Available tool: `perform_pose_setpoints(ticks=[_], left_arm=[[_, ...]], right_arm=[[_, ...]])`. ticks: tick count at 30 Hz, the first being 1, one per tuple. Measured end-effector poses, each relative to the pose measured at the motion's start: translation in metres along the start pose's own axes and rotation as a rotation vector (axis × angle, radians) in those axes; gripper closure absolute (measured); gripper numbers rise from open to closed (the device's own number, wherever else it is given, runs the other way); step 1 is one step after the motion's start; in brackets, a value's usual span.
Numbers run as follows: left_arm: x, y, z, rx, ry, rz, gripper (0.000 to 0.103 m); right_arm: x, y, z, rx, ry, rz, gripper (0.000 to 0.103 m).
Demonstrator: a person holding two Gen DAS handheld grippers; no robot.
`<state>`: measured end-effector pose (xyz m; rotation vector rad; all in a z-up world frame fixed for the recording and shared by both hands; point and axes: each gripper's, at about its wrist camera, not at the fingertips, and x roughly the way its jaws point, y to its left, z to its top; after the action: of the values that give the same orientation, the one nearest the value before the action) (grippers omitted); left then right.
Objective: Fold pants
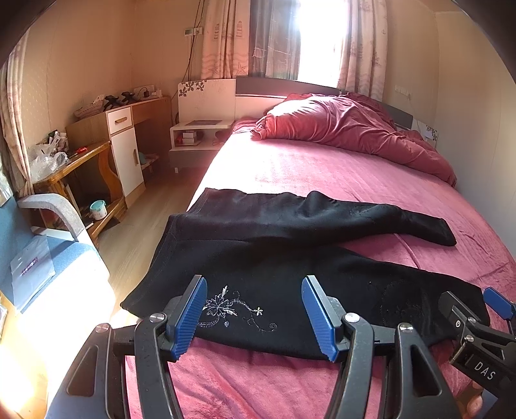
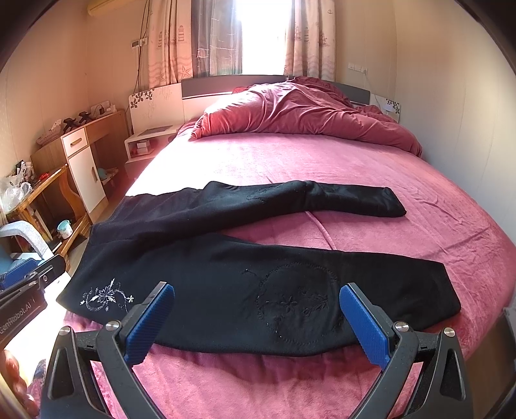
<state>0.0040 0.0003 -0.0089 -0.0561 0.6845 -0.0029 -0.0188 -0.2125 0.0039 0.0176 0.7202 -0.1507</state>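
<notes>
The left gripper [image 1: 254,317] and right gripper [image 2: 258,325] both stand with fingers wide apart, holding nothing, poised over the near leg of the black pants [image 2: 225,290], which lie spread flat, legs parted, across the pink bed [image 2: 322,161]

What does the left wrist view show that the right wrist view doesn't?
Only the left wrist view: a blue-grey seat beside the bed, in full.
Only the right wrist view: the near leg's cuff and the wall-mounted air conditioner.
Both: black pants spread on the pink bedsheet, silver flower embroidery, both grippers open, holding nothing.
</notes>
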Motion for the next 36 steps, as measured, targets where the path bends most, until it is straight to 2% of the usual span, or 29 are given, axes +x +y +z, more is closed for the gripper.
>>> perform_pose_setpoints(ticks=[3,7,9,11,13,15,20,22,23,24,26,31,35,36], left_arm=[[0.005,0.002,0.001,-0.01,0.023,-0.025,0.04],[0.012,0.012,0.0,-0.086,0.061,-0.153,0.04],[0.019,0.024,0.001,-0.166,0.079,-0.261,0.039],[0.027,0.036,0.002,-0.249,0.075,-0.322,0.036],[0.035,0.044,0.005,-0.267,0.057,-0.317,0.036],[0.045,0.057,0.008,-0.287,0.077,-0.326,0.036],[0.084,0.102,0.007,-0.397,0.194,-0.277,0.036],[0.1,0.127,-0.002,-0.469,0.238,-0.238,0.025],[0.105,0.139,-0.007,-0.5,0.252,-0.225,0.015],[0.108,0.15,-0.012,-0.527,0.252,-0.204,0.013],[0.114,0.166,-0.022,-0.542,0.254,-0.179,0.01],[0.126,0.186,-0.057,-0.546,0.348,-0.145,0.007],[0.132,0.186,-0.077,-0.524,0.416,-0.15,0.011],[0.134,0.185,-0.079,-0.524,0.425,-0.156,0.021]], right_arm=[[0.002,-0.001,-0.001,0.003,0.01,0.003,0.0],[0.006,-0.007,-0.004,0.04,0.025,0.038,0.0],[0.01,-0.015,-0.006,0.073,0.045,0.072,0.0],[0.017,-0.029,-0.012,0.134,0.081,0.114,0.0],[0.023,-0.045,-0.02,0.186,0.115,0.139,0.0],[0.028,-0.064,-0.03,0.236,0.15,0.169,0.0],[0.037,-0.128,-0.055,0.396,0.217,0.132,0.0],[0.042,-0.159,-0.066,0.467,0.241,0.085,0.003],[0.045,-0.174,-0.072,0.508,0.26,0.066,0.008],[0.05,-0.19,-0.079,0.563,0.278,0.056,0.01],[0.056,-0.22,-0.09,0.664,0.293,0.025,0.019],[0.078,-0.271,-0.105,0.814,0.296,-0.032,0.025],[0.096,-0.298,-0.108,0.92,0.287,-0.035,0.032],[0.1,-0.302,-0.109,0.938,0.289,-0.041,0.034]])
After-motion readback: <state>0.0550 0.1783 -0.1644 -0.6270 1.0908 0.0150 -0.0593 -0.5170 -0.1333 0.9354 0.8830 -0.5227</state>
